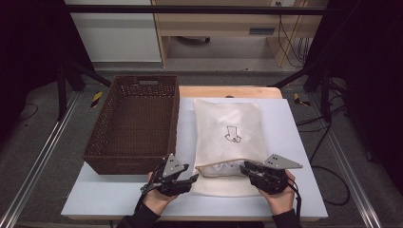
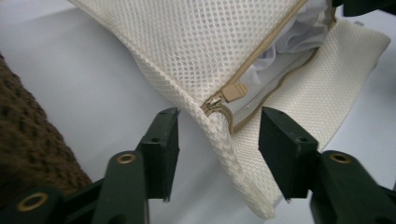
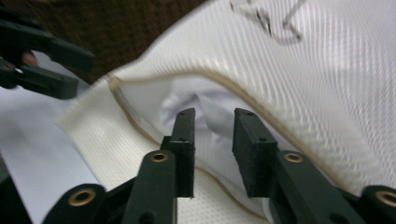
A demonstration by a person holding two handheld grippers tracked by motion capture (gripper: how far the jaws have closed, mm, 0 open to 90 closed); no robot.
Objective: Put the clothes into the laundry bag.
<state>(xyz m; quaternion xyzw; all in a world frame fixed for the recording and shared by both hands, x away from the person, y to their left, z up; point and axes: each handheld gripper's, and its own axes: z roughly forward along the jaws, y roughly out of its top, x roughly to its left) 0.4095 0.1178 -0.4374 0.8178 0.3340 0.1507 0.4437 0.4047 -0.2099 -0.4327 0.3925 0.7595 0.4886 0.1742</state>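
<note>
A cream mesh laundry bag (image 1: 228,133) lies on the white table, its unzipped mouth toward the person, with white cloth (image 1: 223,168) showing inside. My left gripper (image 1: 194,178) is open at the bag's near left corner; in the left gripper view its jaws stand either side of that corner, by the zip pull (image 2: 229,93) of the bag (image 2: 215,42). My right gripper (image 1: 243,167) is open at the mouth's right end. In the right gripper view its jaws (image 3: 212,140) reach in under the raised top layer of the bag (image 3: 303,70) toward the white cloth (image 3: 196,100).
A brown woven basket (image 1: 135,121) sits on the table's left half, close beside the bag, and it is empty. The table's front edge lies just behind the hands. Black frame posts and cables stand off to both sides.
</note>
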